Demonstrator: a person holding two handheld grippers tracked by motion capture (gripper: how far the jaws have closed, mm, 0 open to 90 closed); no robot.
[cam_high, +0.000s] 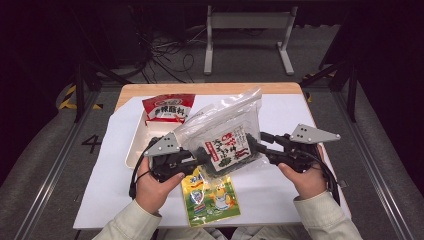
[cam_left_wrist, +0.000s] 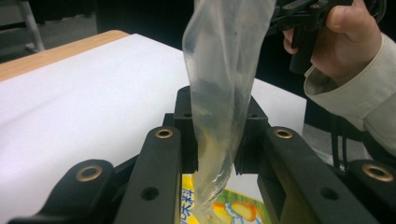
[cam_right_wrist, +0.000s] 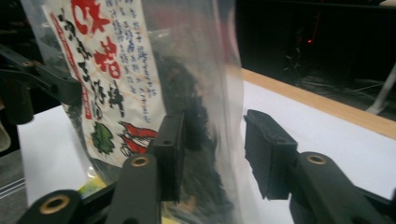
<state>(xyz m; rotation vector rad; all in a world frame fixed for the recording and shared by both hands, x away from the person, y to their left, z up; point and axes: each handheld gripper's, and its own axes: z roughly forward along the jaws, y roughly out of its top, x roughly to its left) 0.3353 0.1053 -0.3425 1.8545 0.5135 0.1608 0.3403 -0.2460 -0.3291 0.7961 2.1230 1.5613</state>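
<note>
I hold a clear plastic bag (cam_high: 225, 117) above the table, and inside it is a dark seaweed packet (cam_high: 227, 147) with a red and white label. My left gripper (cam_high: 200, 159) is shut on the bag's lower left edge. In the left gripper view the jaws (cam_left_wrist: 215, 135) pinch the clear film (cam_left_wrist: 224, 70). My right gripper (cam_high: 256, 142) stands open at the bag's right side. The right gripper view shows the bag (cam_right_wrist: 187, 93) between the spread jaws (cam_right_wrist: 212, 149), against one pad and apart from the other.
A yellow snack packet (cam_high: 210, 195) lies on the white sheet (cam_high: 290, 115) under the bag. A red packet (cam_high: 167, 107) rests at the far end of a white tray (cam_high: 134, 145) on the left. The wooden table edge (cam_high: 200, 89) runs along the back.
</note>
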